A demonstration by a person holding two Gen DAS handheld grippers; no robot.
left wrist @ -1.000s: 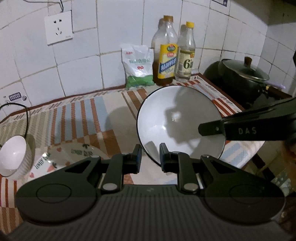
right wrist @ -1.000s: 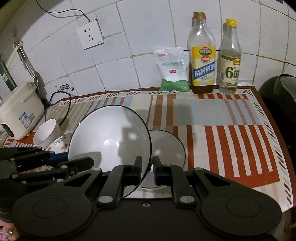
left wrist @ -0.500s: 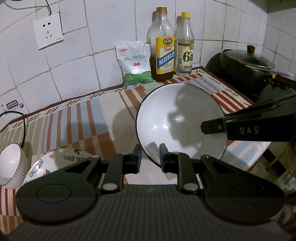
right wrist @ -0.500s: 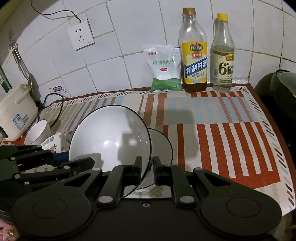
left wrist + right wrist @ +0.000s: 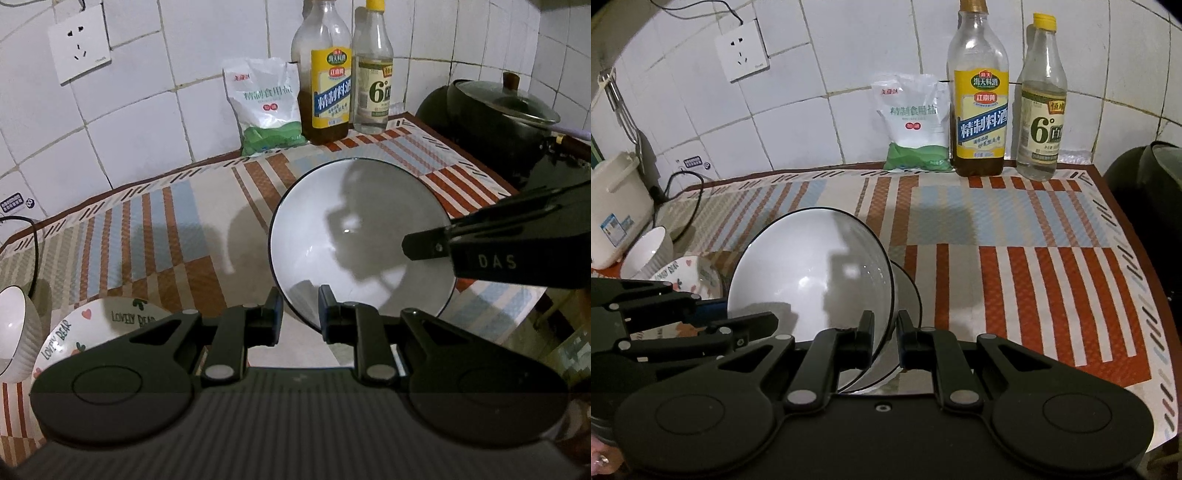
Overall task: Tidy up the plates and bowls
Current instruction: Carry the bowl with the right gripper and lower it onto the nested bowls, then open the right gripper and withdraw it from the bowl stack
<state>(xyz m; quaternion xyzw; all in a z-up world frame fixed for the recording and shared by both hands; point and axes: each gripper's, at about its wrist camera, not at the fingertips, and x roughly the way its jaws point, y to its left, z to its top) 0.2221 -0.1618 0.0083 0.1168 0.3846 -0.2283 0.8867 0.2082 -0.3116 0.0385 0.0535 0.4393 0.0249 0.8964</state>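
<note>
The left gripper (image 5: 300,314) has its jaws closed on the near rim of the big bowl (image 5: 364,240), at the lower centre of the left view. The right gripper (image 5: 884,338) also has its jaws closed on the rim of this bowl (image 5: 812,273), at the lower centre of the right view. In the left view the right gripper (image 5: 410,246) comes in from the right edge and meets the bowl's right rim. The bowl is white with a thin dark rim and it is tilted. In the right view a second bowl (image 5: 908,288) shows just behind it, mostly hidden.

The worktop (image 5: 1034,236) carries a striped mat. At the lower left of the left view lies a plate (image 5: 99,321) with the words "LOVELY BEAR", and beside it a small ribbed bowl (image 5: 14,332). By the tiled wall at the top stand a white and green bag (image 5: 916,125) and two bottles (image 5: 980,103). A dark pot (image 5: 495,114) with a glass lid is at the upper right of the left view.
</note>
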